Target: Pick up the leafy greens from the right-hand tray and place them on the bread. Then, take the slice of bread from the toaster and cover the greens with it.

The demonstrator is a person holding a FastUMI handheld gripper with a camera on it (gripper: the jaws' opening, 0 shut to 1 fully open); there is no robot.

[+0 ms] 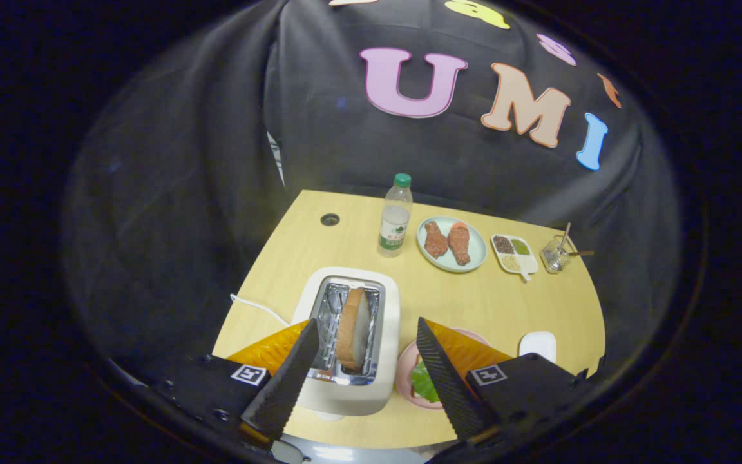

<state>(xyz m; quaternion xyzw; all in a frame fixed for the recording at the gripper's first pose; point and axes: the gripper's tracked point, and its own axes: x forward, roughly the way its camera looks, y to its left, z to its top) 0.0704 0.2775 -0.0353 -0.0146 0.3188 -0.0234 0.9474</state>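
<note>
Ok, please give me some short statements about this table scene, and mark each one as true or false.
1. A slice of bread stands upright in the toaster. True.
2. The gripper is shut on the bread. False: its fingers are open, on either side of the slice and apart from it.
3. The leafy greens lie on the pink plate beside the toaster. True.
4. The water bottle lies on its side. False: it stands upright, beyond the toaster.
5. The pale blue plate holds two drumsticks. True.
6. The bottle's cap is red. False: it is green.
</note>
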